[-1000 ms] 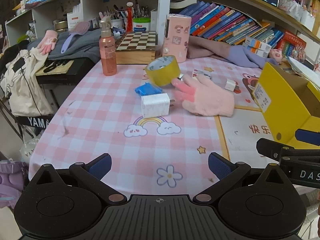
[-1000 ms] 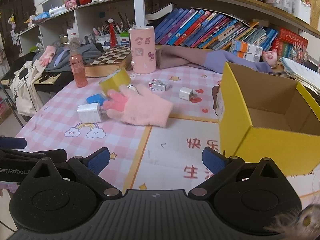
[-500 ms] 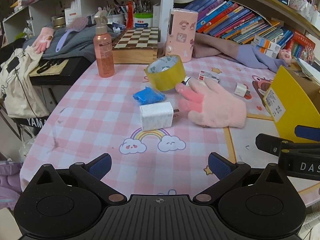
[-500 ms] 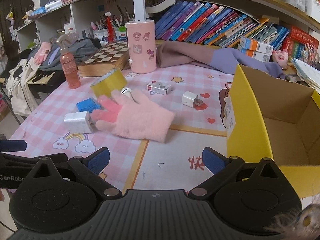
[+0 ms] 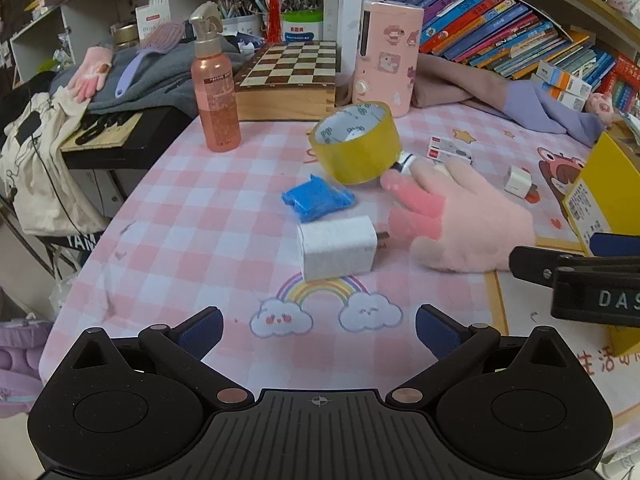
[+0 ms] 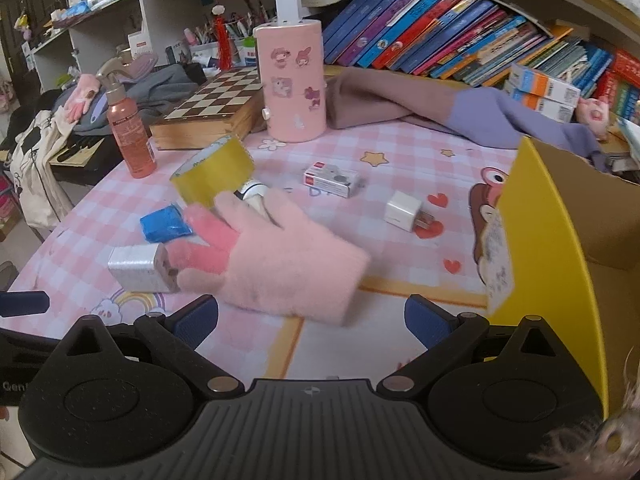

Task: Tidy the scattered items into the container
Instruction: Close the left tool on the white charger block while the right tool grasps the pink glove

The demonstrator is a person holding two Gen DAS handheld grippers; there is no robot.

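Observation:
A pink glove (image 5: 468,224) (image 6: 280,264) lies mid-table, its fingers against a tilted yellow tape roll (image 5: 356,142) (image 6: 214,170). Beside them are a blue packet (image 5: 318,198) (image 6: 166,224) and a large white charger (image 5: 338,248) (image 6: 134,268). A smaller white charger (image 6: 404,211) (image 5: 518,180) and a small white box (image 6: 330,178) (image 5: 450,148) lie further back. The yellow cardboard box (image 6: 560,248) (image 5: 604,192) stands open at the right. My left gripper (image 5: 318,330) is open, just short of the large charger. My right gripper (image 6: 310,322) is open at the glove's cuff.
A pink cylinder case (image 6: 294,80), a chessboard box (image 5: 292,80), an orange spray bottle (image 5: 216,84) and folded cloth (image 6: 440,108) line the back of the table. Books fill the shelf behind. The table's left edge (image 5: 116,220) drops off beside a bag-draped chair.
Both grippers have moved forward toward the items: the charger and glove loom larger and nearer. Nothing on the table has shifted, and both grippers stay open.

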